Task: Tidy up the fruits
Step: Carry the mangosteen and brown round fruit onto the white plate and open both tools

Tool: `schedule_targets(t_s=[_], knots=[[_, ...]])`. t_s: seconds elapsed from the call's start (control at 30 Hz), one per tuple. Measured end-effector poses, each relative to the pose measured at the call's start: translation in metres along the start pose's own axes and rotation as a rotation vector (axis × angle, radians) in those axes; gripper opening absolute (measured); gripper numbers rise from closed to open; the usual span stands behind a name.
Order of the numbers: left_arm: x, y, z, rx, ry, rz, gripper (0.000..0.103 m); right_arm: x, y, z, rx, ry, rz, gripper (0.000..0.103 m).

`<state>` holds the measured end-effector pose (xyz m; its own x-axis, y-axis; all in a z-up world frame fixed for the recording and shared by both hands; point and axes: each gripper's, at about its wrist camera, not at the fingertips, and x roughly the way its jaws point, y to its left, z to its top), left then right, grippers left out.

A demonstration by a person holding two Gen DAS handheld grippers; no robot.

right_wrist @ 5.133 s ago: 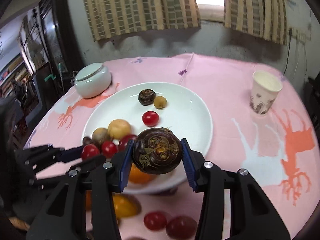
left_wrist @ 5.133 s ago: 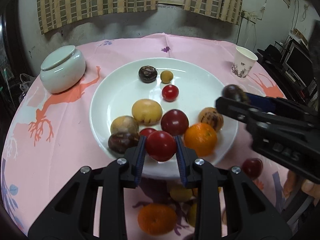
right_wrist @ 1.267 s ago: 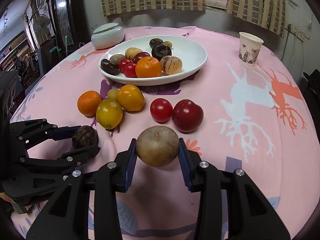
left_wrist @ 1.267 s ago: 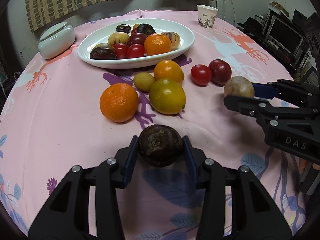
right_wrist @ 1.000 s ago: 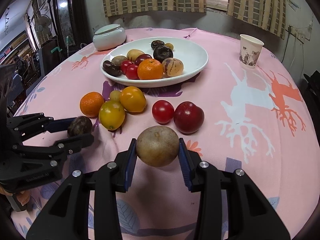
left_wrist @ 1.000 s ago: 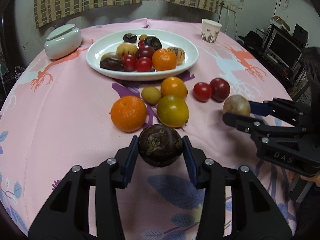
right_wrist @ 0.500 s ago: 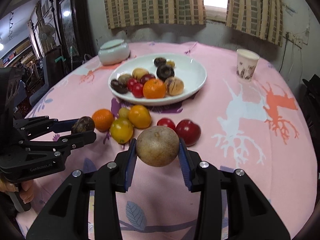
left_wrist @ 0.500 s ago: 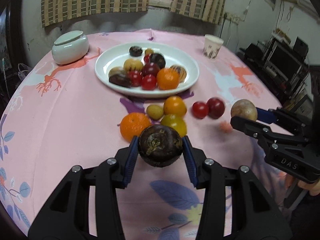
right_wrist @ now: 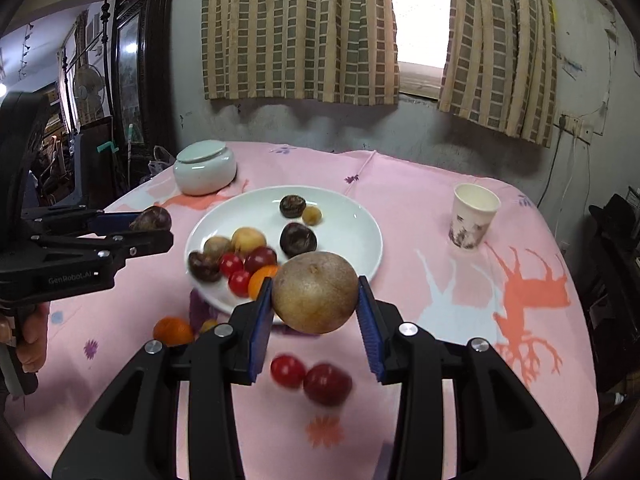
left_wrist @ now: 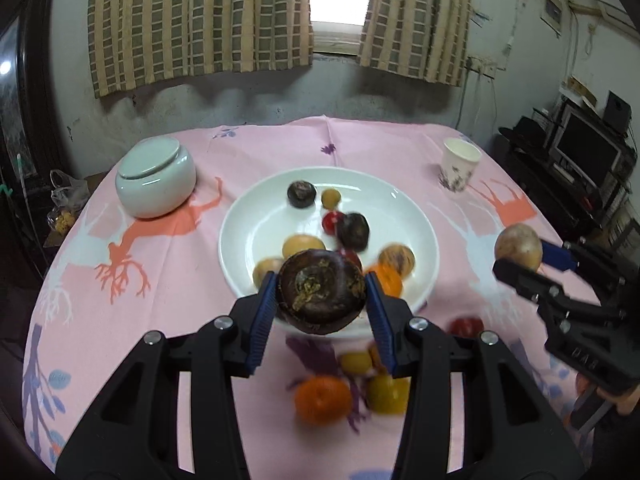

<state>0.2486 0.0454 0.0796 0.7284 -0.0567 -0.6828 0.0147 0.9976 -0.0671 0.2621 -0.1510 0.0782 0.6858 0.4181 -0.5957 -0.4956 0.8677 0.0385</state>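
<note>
Left gripper point(left_wrist: 322, 294) clamped on a dark brown, wrinkly round fruit point(left_wrist: 322, 292), blue pads tight against both sides, held up in the air in front of the near rim of the wide white ceramic plate point(left_wrist: 256, 224). Right gripper point(right_wrist: 315, 306) squeezed the same way onto a tan, speckled round fruit point(right_wrist: 315, 291), also off the table, hanging over the near edge of that plate as seen from its own camera. Both visible from the other side too: tan fruit at the right of the left view, dark one at the left of the right view, well apart from each other.

Plate sitting mid-table on the pink tablecloth with deer and tree prints point(left_wrist: 160, 320), already loaded: a couple of dark purple fruits, a small yellowish one, red cherry-like ones, an orange, some pale brownish ones. Bit blurry, so exact count not clear.

Loose on the cloth nearer the cameras: an orange citrus point(left_wrist: 323, 399), a yellow-green citrus point(left_wrist: 387, 394) just beside it, a small yellow fruit behind those, plus two red round fruits point(right_wrist: 311, 378) side by side.

Pale green lidded ceramic jar point(left_wrist: 156, 178) off to the plate's left, patterned paper cup point(right_wrist: 474, 216) off to the right. Striped beige curtains point(left_wrist: 200, 20) and a bright window at the back wall.
</note>
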Motion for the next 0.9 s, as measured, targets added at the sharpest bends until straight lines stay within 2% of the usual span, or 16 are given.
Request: schedule_targets(t_s=[0.2, 0.37, 0.4, 0.43, 0.47, 0.53, 0.6, 0.7, 0.8, 0.9], knots=[[0.056, 0.004, 0.016, -0.014, 0.054, 0.055, 0.045, 0.068, -0.007, 0.019, 0.059, 0.060, 0.021, 0.041], [0.080, 0.005, 0.017, -0.009, 0.082, 0.079, 0.045, 0.105, -0.004, 0.024, 0.103, 0.113, 0.032, 0.041], [0.084, 0.005, 0.017, -0.009, 0.087, 0.086, 0.049, 0.109, -0.003, 0.025, 0.114, 0.116, 0.032, 0.041], [0.085, 0.004, 0.017, -0.009, 0.086, 0.106, 0.066, 0.113, -0.003, 0.026, 0.123, 0.117, 0.026, 0.042], [0.083, 0.004, 0.017, -0.010, 0.076, 0.144, 0.069, 0.114, -0.003, 0.025, 0.125, 0.118, 0.021, 0.043], [0.075, 0.001, 0.015, 0.021, 0.063, 0.171, 0.071, 0.112, -0.005, 0.024, 0.145, 0.105, -0.003, 0.058], [0.066, -0.002, 0.012, 0.051, 0.057, 0.197, 0.078, 0.102, -0.010, 0.022, 0.180, 0.068, -0.014, 0.065], [0.046, -0.003, 0.006, 0.068, 0.030, 0.205, 0.085, 0.087, -0.016, 0.019, 0.183, 0.062, -0.002, 0.065], [0.027, 0.001, -0.003, 0.033, 0.030, 0.194, 0.092, 0.069, -0.021, 0.012, 0.182, 0.067, -0.010, 0.065], [0.013, 0.003, -0.016, 0.012, 0.058, 0.161, 0.092, 0.045, -0.024, 0.001, 0.196, 0.079, -0.005, 0.065]])
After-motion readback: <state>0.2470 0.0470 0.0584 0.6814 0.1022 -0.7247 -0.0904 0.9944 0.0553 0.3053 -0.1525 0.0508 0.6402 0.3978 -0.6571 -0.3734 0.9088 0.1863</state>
